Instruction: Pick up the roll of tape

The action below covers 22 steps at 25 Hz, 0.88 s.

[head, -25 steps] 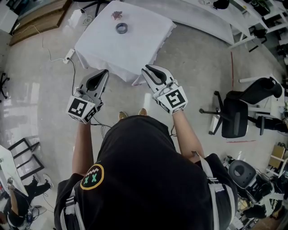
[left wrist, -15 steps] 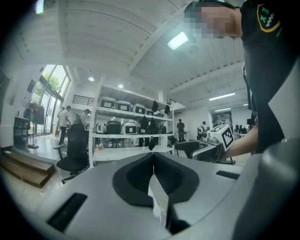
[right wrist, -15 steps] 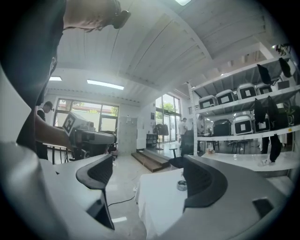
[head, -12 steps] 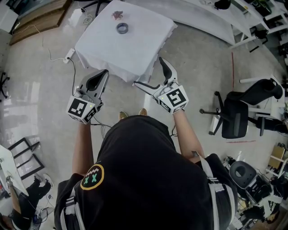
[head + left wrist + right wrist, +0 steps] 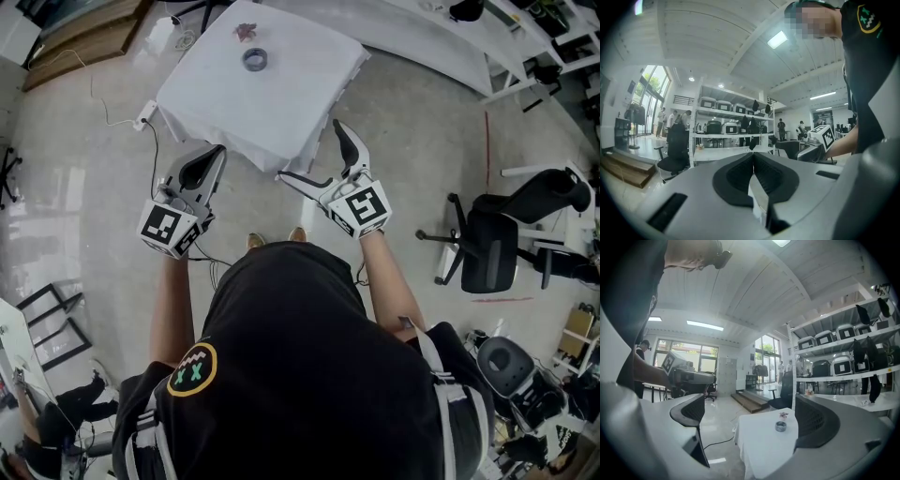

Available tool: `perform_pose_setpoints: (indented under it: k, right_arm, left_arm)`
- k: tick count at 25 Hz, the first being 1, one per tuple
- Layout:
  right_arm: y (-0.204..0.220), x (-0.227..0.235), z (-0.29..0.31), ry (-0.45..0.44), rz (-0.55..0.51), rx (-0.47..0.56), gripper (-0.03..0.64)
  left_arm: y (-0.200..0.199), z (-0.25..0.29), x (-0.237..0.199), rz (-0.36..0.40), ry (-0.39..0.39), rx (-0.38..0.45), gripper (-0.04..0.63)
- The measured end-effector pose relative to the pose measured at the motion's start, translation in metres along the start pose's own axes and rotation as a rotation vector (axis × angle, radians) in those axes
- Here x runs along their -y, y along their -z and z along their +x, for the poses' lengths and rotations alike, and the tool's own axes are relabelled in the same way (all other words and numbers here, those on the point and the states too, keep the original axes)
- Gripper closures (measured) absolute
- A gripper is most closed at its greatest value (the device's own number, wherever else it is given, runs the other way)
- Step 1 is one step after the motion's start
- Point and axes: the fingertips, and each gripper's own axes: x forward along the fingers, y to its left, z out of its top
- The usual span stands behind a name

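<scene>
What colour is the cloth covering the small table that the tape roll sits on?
Plain white cloth, no pattern; it shows best in the head view.

Reddish thing [image 5: 245, 31] beside the roll of tape [image 5: 254, 59], perhaps paper, too small.

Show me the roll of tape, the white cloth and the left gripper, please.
roll of tape [image 5: 246, 61]: head view, on its ring.
white cloth [image 5: 281, 105]: head view, on a bare part near the middle.
left gripper [image 5: 218, 152]: head view, at its closed jaw tips.
</scene>
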Motion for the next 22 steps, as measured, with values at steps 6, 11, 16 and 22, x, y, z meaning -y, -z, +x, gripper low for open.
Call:
perform_pose_setpoints:
  k: [6,11,16,22]
  right_arm:
    - [0.004,0.009,-0.015,-0.027,0.0,0.005,0.017]
    - [0.01,0.018,-0.027,-0.065,-0.003,-0.003,0.017]
    - [0.017,0.027,-0.029,-0.076,0.001,-0.008,0.017]
    - [0.026,0.046,0.001,-0.076,0.004,-0.016,0.017]
  left_arm:
    - [0.0,0.01,0.015,-0.003,-0.037,0.003,0.577]
    - [0.002,0.02,0.031,0.001,-0.053,-0.01,0.577]
    - [0.006,0.029,0.034,0.002,-0.056,-0.021,0.577]
    - [0.015,0.049,0.005,0.003,-0.047,-0.024,0.577]
